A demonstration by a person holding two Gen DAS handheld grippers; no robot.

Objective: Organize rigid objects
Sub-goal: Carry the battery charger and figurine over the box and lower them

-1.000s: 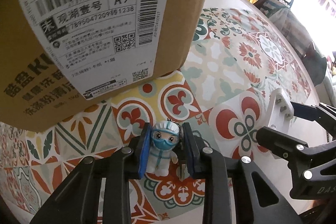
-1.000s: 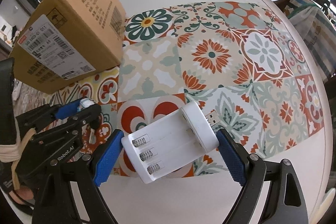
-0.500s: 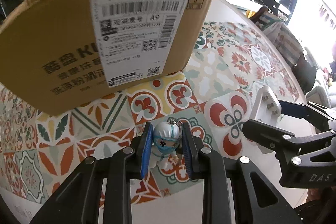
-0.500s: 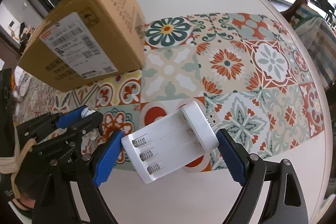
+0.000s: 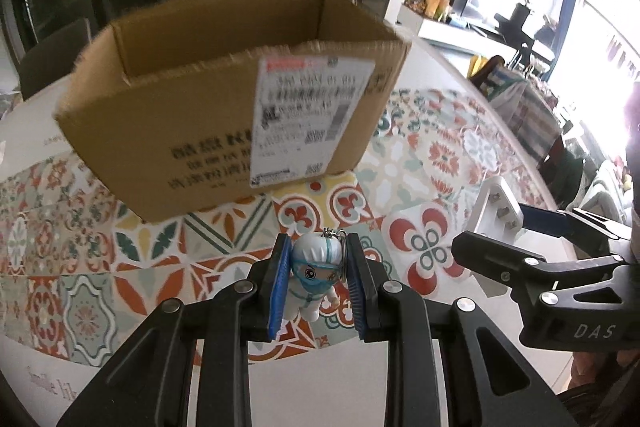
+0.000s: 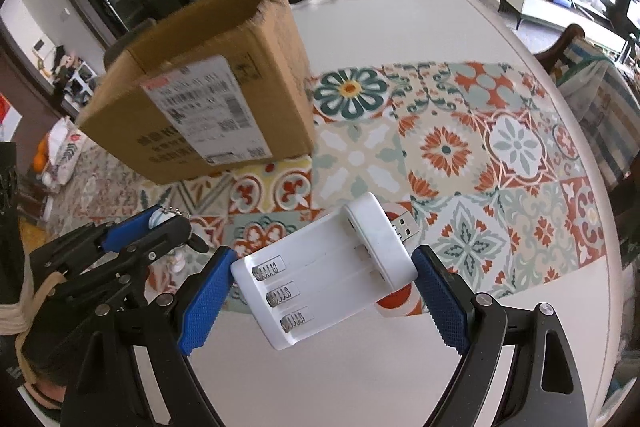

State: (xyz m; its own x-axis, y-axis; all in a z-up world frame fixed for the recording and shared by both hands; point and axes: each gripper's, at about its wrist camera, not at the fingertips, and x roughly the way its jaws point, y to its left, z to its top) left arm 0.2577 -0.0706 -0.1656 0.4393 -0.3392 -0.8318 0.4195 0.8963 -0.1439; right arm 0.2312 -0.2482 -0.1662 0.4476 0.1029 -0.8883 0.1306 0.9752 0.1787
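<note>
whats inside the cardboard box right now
The cardboard box is open at the top. Only bare upper inner walls show in the left wrist view; its front wall hides the floor, so any contents cannot be seen.

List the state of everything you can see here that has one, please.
Cardboard box: open-topped, upright on the table.
Figurine keychain: clamped, lifted.
Battery charger: clamped, slots empty, plug out.
Left gripper: shut on the figurine.
Right gripper: shut on the charger.
</note>
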